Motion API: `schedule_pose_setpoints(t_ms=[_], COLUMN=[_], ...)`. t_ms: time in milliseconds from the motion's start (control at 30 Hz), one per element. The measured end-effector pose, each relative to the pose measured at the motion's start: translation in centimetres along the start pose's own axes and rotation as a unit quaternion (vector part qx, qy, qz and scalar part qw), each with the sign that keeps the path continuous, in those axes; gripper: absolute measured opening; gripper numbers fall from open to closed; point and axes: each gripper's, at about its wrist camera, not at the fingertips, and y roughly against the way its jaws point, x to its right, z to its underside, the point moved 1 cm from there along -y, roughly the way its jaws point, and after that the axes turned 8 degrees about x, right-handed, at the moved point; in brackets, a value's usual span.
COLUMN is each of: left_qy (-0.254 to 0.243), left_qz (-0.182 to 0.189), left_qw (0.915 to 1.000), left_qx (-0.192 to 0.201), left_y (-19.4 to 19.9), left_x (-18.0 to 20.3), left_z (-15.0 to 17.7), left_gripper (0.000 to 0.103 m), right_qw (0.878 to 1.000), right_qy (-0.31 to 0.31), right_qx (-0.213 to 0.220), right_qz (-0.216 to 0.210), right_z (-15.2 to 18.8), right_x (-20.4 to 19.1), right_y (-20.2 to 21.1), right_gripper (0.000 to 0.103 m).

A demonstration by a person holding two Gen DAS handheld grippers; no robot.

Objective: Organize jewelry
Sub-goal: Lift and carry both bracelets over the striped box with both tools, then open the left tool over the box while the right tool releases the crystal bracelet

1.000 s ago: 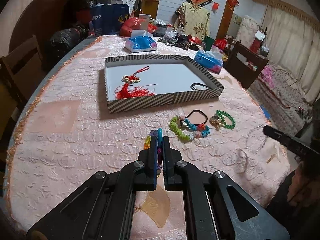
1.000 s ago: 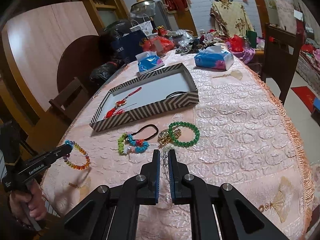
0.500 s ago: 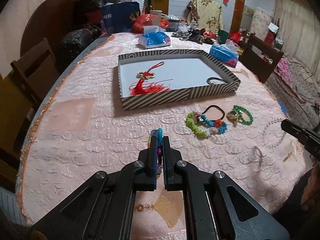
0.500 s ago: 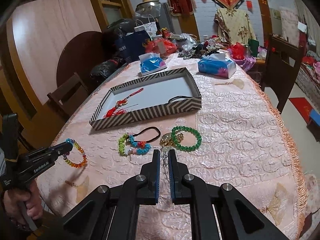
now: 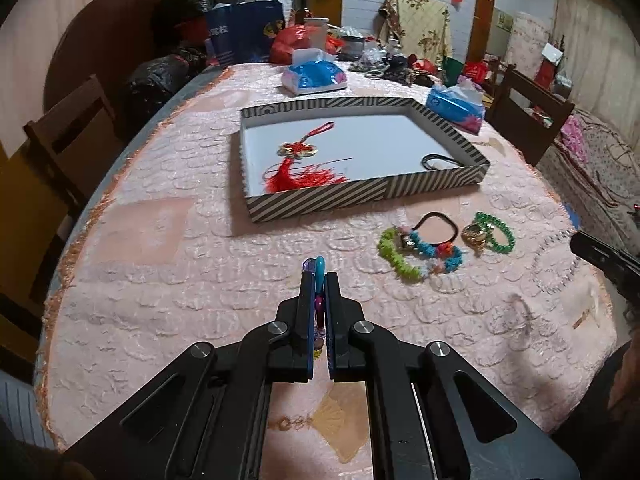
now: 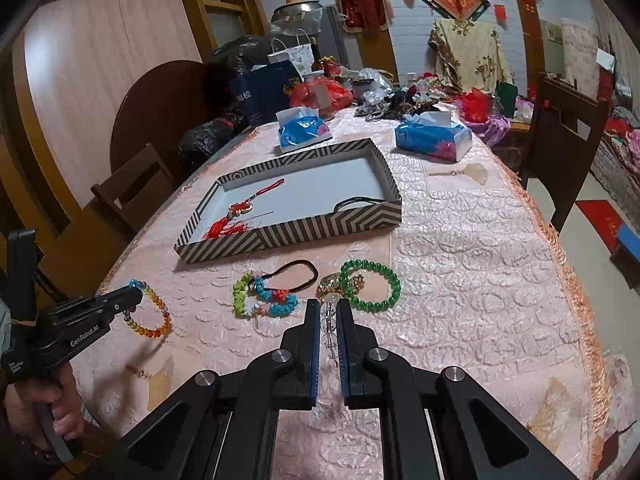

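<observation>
Pink quilted cloth is covering the table [image 6: 460,240], where both tongs are carrying beads toward the striped tray [image 6: 288,232]. Left gripper [image 5: 319,276] is pinching a rainbow bracelet [image 6: 150,314] clear of the cloth; right gripper [image 6: 329,308] is clamping a clear bead bracelet [image 6: 329,320]. Green bracelet [image 6: 370,286] and knotted bands [image 6: 264,296] are lying just before the tray, probably awaiting their turn.
</observation>
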Motion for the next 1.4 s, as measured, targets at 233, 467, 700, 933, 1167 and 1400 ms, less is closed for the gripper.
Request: schedule_pose_setpoints(t_ms=[233, 467, 700, 933, 1167, 1400], left_qy=[0.008, 0.021, 0.029, 0.057, 0.092, 0.069], left_qz=[0.019, 0.040, 0.068, 0.078, 0.123, 0.082], left_qw=[0.9996, 0.9974, 0.9954, 0.9946, 0.9879, 0.9937], left_qx=[0.018, 0.057, 0.062, 0.038, -0.022, -0.035], left_y=[-0.9, -1.8, -5.6, -11.5, -16.9, -18.2], left_x=[0.0, -0.6, -0.3, 0.7, 1.1, 0.7], left_z=[-3.4, -8.8, -14.6, -15.3, -12.4, -10.6], left_gripper=[0.003, 0.003, 0.003, 0.003, 0.003, 0.003], right_qw=[1.000, 0.999, 0.995, 0.991, 0.989, 0.989], right_qy=[0.019, 0.006, -0.029, -0.048, -0.067, -0.097], right_qx=[0.000, -0.002, 0.007, -0.010, -0.046, -0.068], right_qz=[-0.009, -0.043, -0.094, -0.121, -0.121, -0.086], right_z=[-2.6, -6.3, -10.7, -11.0, -9.1, -8.3], right_x=[0.1, 1.1, 1.7, 1.3, 2.3, 5.4], right_y=[-2.2, -6.0, -10.9, -16.0, -18.3, -19.2], right_gripper=[0.007, 0.007, 0.007, 0.007, 0.007, 0.007])
